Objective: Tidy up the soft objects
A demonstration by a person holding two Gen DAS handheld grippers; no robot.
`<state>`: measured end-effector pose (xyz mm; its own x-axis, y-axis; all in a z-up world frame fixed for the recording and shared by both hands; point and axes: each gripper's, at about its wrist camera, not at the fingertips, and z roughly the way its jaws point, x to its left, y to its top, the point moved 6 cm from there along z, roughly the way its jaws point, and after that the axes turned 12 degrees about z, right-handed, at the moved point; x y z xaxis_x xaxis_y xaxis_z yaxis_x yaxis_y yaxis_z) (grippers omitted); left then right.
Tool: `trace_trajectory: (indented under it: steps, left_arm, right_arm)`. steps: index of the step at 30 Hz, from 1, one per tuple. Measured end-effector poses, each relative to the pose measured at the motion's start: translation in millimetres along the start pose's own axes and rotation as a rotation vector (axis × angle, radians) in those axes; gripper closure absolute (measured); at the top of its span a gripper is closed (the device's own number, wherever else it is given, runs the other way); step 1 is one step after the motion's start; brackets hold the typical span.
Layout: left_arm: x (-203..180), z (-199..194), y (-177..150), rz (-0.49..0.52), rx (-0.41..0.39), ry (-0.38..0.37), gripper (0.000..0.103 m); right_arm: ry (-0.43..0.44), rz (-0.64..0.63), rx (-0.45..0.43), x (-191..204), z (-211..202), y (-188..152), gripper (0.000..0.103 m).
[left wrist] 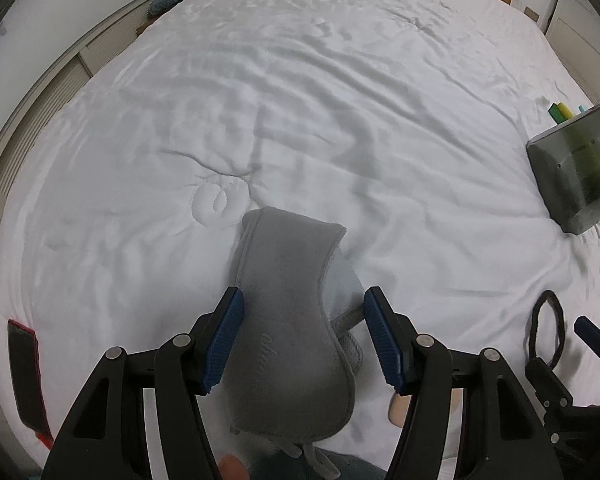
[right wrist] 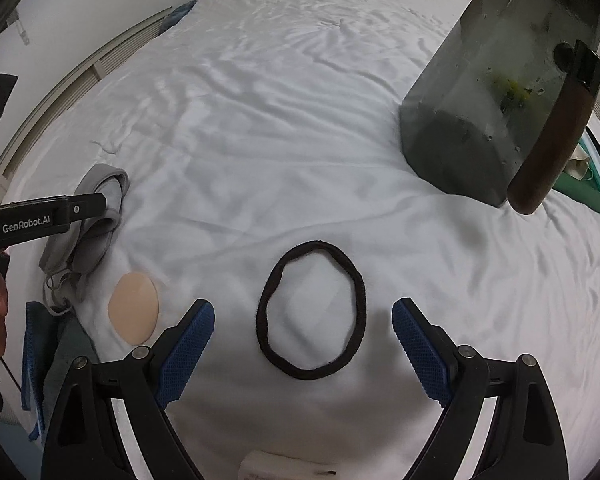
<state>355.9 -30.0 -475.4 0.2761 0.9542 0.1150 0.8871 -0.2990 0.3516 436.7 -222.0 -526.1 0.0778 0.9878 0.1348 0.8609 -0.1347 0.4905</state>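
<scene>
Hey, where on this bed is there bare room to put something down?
Free: the wide white bedding beyond the black band, between the grey eye mask and the dark bin. Crowded: the near-left edge, with the mask, beige pad and folded cloths.

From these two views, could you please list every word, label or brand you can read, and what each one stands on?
"GenRobot.AI": white print on the black side of the left gripper, seen in the right wrist view.
Embroidered script on the grey eye mask, in the left wrist view: too faint and blurred to read.
Nothing else legible.
</scene>
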Motion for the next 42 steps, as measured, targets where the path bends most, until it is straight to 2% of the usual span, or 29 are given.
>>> trace_trajectory:
  steps: [4, 9, 16, 23, 25, 27, 29, 31, 33, 42]
  left_arm:
    - [-1, 9, 1, 0.002, 0.014, 0.0, 0.046]
    - [-2, 21, 0, 0.009, 0.036, 0.0, 0.039]
    - [-4, 29, -8, 0.02, 0.052, 0.03, 0.037]
    - [-3, 30, -8, 0.018, 0.046, 0.035, 0.037]
    - [-4, 29, -9, 0.025, 0.04, 0.043, 0.042]
    - [-3, 29, -11, 0.021, 0.036, 0.045, 0.048]
    - [-1, 27, -12, 0.02, 0.03, 0.053, 0.057]
    - [2, 24, -12, 0.011, 0.025, 0.054, 0.068]
    - [7, 22, -11, -0.007, 0.021, 0.045, 0.072]
    - [6, 12, -3, 0.003, -0.001, 0.058, 0.083]
  right_arm:
    - [-0.004, -0.01, 0.01, 2, 5, 0, 0.013]
    - [-0.017, -0.011, 0.041, 1, 22, 0, 0.026]
    - [-0.023, -0.015, 0.056, -2, 33, 2, 0.032]
    - [-0.018, -0.014, 0.066, -5, 36, 3, 0.058]
    - [-0.014, -0.014, 0.064, -7, 34, 3, 0.07]
    - [-0.004, -0.012, 0.062, -8, 33, 2, 0.087]
    - [0.006, -0.01, 0.058, -9, 32, 2, 0.093]
    - [0.02, -0.006, 0.049, -12, 29, 3, 0.094]
    - [0.039, 0.004, 0.041, -14, 25, 3, 0.095]
    - [0.07, -0.014, 0.015, -19, 6, 3, 0.096]
